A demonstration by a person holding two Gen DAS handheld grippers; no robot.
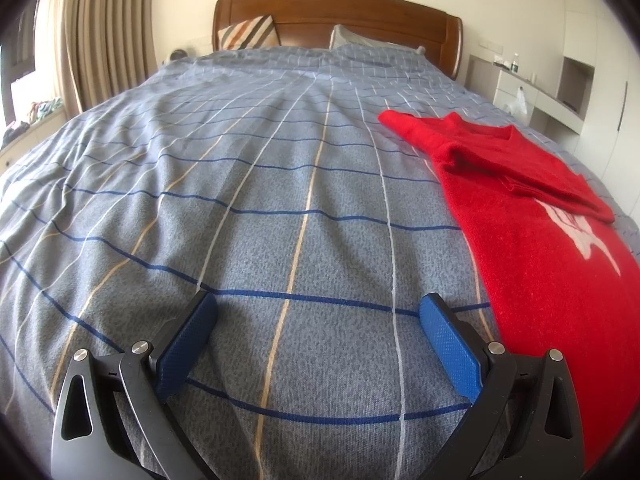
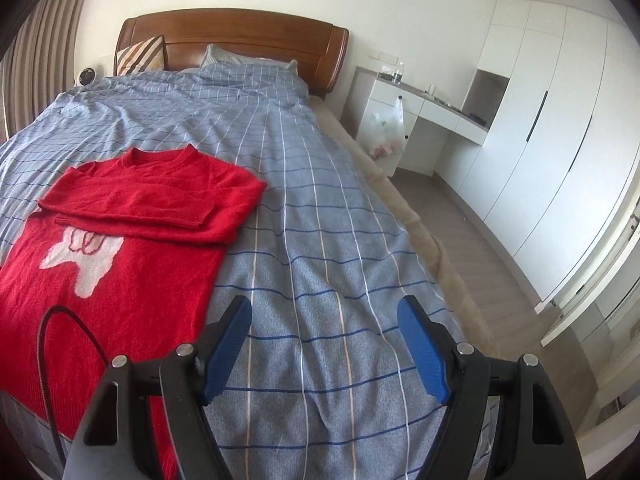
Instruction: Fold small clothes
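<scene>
Both grippers hover wide apart and empty, left gripper and right gripper, over the duvet. Between them lies the sweater, sleeves folded across. Risk: pinching duvet with knit, dragging those sleeves loose.

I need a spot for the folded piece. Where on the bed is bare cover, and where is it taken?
Bare cover runs wide on the left of the sweater, up to the pillows. A narrower bare strip lies between the sweater and the bed's right edge. The sweater's patch is taken, sleeves folded across its chest. Both grippers hover open.
</scene>
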